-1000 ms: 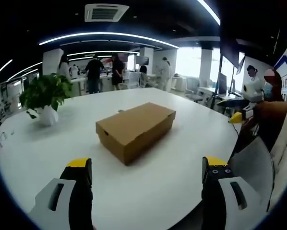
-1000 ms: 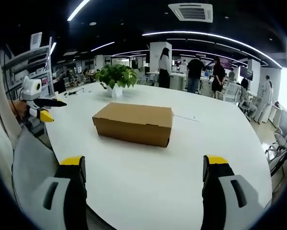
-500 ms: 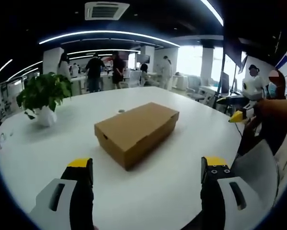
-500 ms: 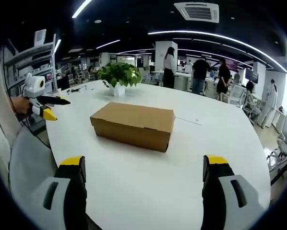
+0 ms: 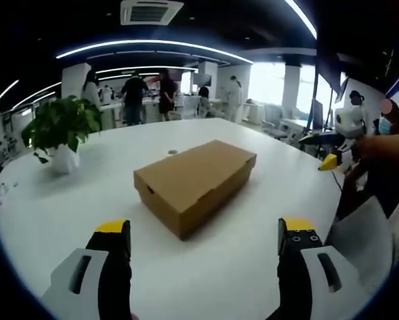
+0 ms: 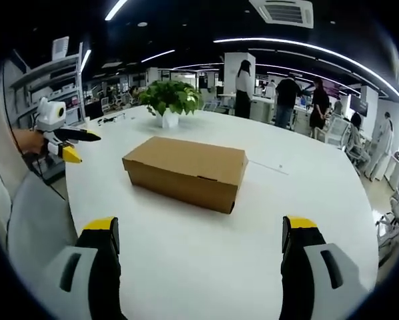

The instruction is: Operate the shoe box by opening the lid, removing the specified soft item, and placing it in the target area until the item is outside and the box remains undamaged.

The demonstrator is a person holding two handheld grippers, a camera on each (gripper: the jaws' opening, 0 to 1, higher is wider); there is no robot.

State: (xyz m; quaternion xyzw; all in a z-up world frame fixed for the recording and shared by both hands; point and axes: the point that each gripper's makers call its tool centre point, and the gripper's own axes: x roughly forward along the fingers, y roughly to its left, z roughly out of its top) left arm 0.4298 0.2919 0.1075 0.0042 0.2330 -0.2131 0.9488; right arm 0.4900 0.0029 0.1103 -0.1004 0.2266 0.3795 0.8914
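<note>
Left gripper view: we see shoe box (image 5: 196, 181), lid shut, mid-table, long axis running diagonally away toward the far right.
Right gripper view: shoe box (image 6: 185, 170) long side toward us.
Room: bare white table (image 6: 206, 260) all round box, edges well off.
Plant (image 5: 58, 130): near far-left edge.
Left gripper (image 5: 203, 240): jaws wide apart, holding nothing.
Right gripper (image 6: 201, 239): same.

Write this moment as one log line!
shoe box: lid shut, on white table | left gripper: open | right gripper: open | potted plant: beyond box
</note>
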